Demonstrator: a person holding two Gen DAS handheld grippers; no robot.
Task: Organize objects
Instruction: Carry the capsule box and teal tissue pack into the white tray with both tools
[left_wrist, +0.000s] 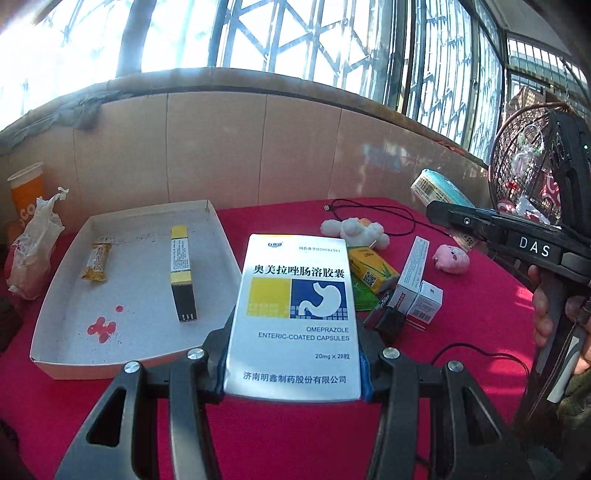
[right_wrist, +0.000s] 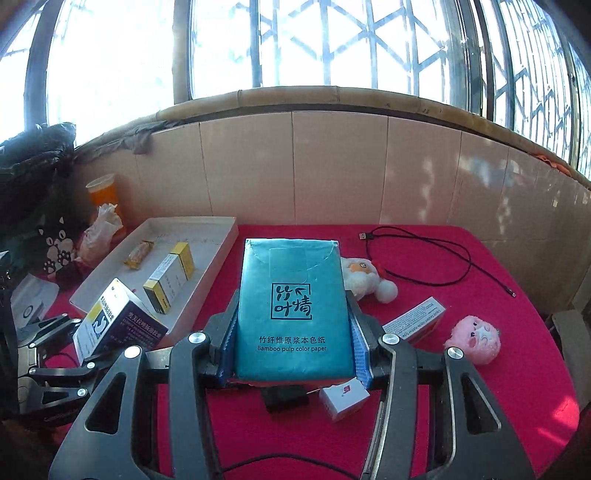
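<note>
Right: tray (left_wrist: 221, 236) rim beside medicine box (left_wrist: 293, 317) (held).

Both grippers are showing matte black skeletal frames with triangular cut-outs and round silver screws; the left gripper (left_wrist: 293, 354) is wearing blue pads (left_wrist: 365, 376) inside its fingers; at three o'clock the right gripper (left_wrist: 439, 214) is carrying white "DAS" lettering; a green light is glowing.
</note>
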